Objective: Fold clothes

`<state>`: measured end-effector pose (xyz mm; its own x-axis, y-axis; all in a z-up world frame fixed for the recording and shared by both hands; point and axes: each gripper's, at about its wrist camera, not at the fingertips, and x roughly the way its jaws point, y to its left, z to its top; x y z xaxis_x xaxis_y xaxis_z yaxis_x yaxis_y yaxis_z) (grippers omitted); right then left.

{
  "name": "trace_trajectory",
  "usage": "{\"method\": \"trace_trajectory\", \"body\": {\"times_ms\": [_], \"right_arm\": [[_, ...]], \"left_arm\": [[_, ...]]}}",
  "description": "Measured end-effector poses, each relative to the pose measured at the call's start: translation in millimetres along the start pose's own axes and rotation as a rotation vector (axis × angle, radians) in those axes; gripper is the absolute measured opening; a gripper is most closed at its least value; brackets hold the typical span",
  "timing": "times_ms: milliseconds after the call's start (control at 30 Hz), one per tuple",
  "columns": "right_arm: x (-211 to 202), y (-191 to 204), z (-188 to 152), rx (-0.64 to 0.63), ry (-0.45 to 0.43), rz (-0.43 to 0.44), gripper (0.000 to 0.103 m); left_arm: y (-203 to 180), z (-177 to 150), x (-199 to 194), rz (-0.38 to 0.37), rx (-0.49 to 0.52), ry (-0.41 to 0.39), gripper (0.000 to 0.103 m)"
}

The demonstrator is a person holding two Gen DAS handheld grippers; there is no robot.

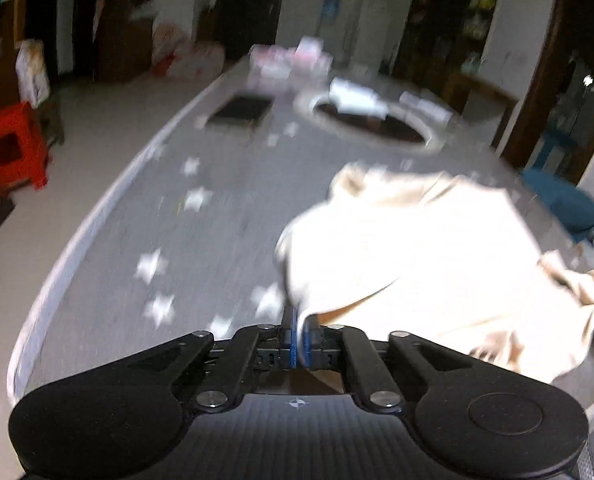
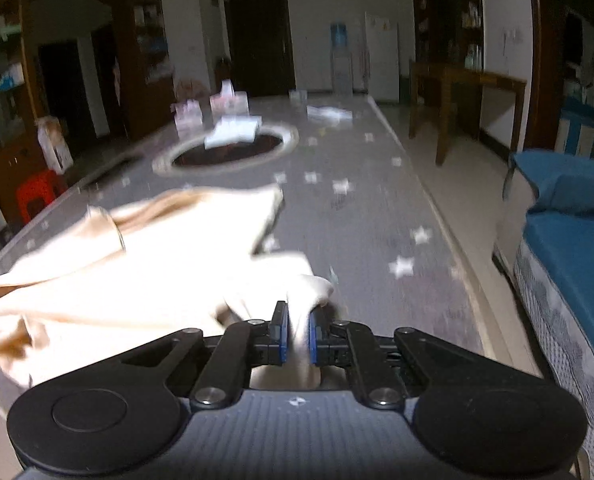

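Observation:
A cream garment (image 1: pixel 409 256) lies bunched on the grey star-patterned table (image 1: pixel 217 208). My left gripper (image 1: pixel 300 332) is shut on its left edge, the cloth pinched between the blue pads. In the right wrist view the same garment (image 2: pixel 145 264) spreads to the left, and my right gripper (image 2: pixel 297 330) is shut on its right edge, with cloth running between the pads. Both frames are motion-blurred. The cloth hangs between the two grippers, partly lifted off the table (image 2: pixel 377 216).
A dark round inset (image 1: pixel 369 122) with white packets sits further up the table; it also shows in the right wrist view (image 2: pixel 227 152). A flat dark item (image 1: pixel 239 110) lies far left. A red stool (image 1: pixel 15 146) stands left, a blue sofa (image 2: pixel 569 232) right, a wooden table (image 2: pixel 465 96) behind.

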<state>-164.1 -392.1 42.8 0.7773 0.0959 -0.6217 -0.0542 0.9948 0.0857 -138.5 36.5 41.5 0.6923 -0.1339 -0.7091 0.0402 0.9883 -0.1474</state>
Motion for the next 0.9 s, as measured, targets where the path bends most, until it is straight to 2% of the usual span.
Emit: {"method": "trace_trajectory", "body": {"times_ms": [67,100,167,233,267,433,567,700,800,900], "right_arm": [[-3,-5,-2,0.005,0.015,-0.007,0.025],[-7,-9,-1,0.004,0.015,-0.020,0.027],[-14,-14,4,-0.003,-0.001,-0.047,0.028],[-19,-18,11,-0.007,-0.018,-0.069,0.029],[-20,-18,14,-0.009,-0.029,-0.069,0.029],[-5,0,27,-0.055,-0.033,-0.001,0.033],[11,17,37,-0.098,-0.028,0.065,0.035],[29,35,45,-0.139,-0.013,0.127,0.035],[41,47,49,-0.173,-0.001,0.161,0.037],[49,54,53,-0.197,0.008,0.183,0.040]], "left_arm": [[-1,6,-4,-0.006,0.016,-0.017,0.021],[-2,9,-6,-0.009,0.024,-0.026,0.026],[-3,16,-9,-0.016,0.040,-0.044,0.028],[-4,22,-13,-0.022,0.056,-0.061,0.035],[-6,26,-13,-0.027,0.066,-0.068,0.036],[-33,49,1,-0.081,0.119,-0.082,0.042],[-53,62,16,-0.106,0.174,-0.074,0.042],[-58,79,49,-0.098,0.153,-0.063,0.041],[-56,90,75,-0.076,0.134,-0.041,0.028],[-50,98,93,-0.043,0.116,-0.028,0.023]]}}
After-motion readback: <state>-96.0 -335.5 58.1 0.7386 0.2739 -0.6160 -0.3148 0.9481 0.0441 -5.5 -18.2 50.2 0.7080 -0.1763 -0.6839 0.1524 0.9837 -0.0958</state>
